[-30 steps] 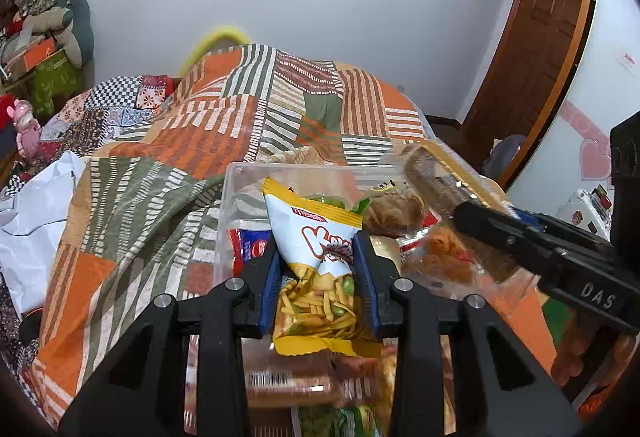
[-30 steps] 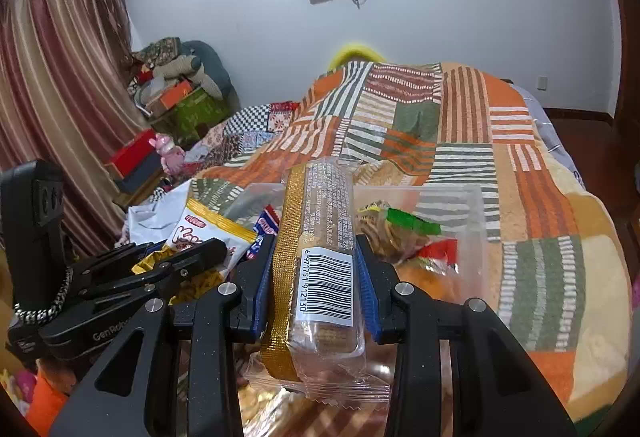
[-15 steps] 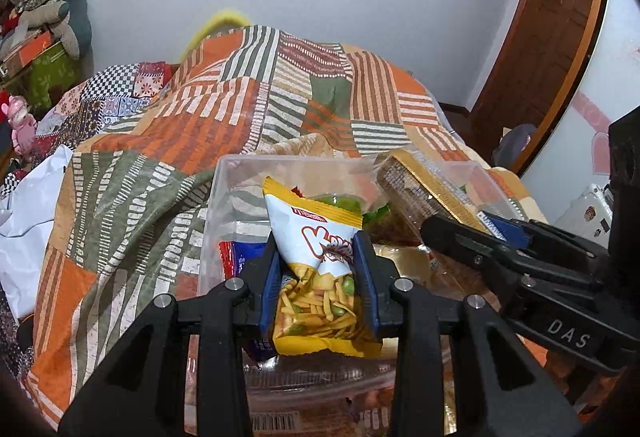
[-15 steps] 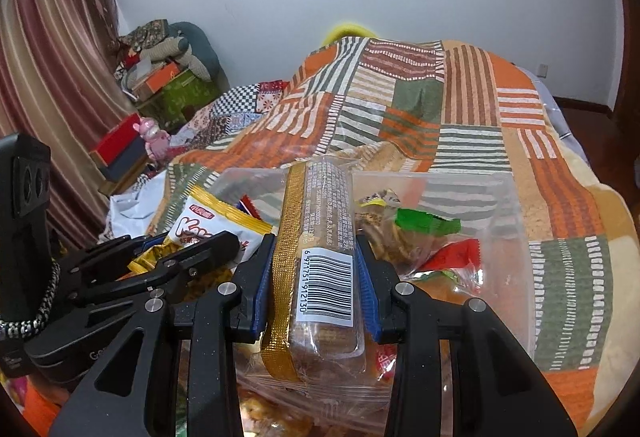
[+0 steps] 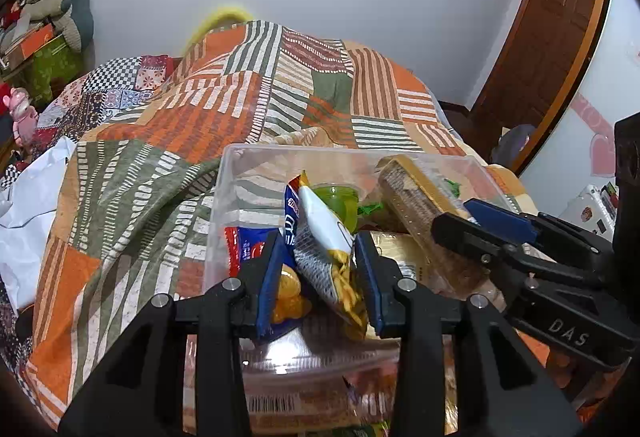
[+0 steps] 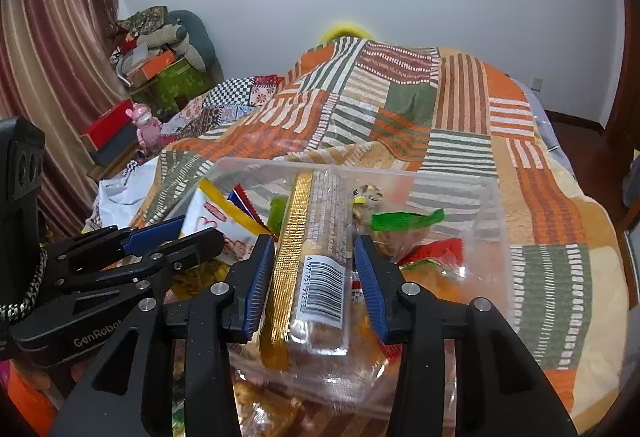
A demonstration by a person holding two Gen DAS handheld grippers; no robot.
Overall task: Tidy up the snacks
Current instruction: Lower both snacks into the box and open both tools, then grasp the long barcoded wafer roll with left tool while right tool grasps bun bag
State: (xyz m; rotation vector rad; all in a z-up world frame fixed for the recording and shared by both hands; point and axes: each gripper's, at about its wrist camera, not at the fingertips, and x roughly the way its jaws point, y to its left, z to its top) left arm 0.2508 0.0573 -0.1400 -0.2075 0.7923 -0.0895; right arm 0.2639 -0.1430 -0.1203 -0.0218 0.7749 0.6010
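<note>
We have two snacks in hand above the clear bin (image 5: 224,197) on the quilt (image 5: 132,173): the chip bag (image 5: 332,249) sits tilted between our left gripper's (image 5: 320,269) pads, which look spread and barely touching it, so we judge it is being let go. Our right gripper (image 6: 314,277) is closed on the biscuit pack (image 6: 316,257), barcode toward us. The step appears to be dropping both into the bin; next we should part the right pads and lift clear. Only the left view shows the green cup (image 5: 340,201); only the right view shows the curtain (image 6: 48,57).
</note>
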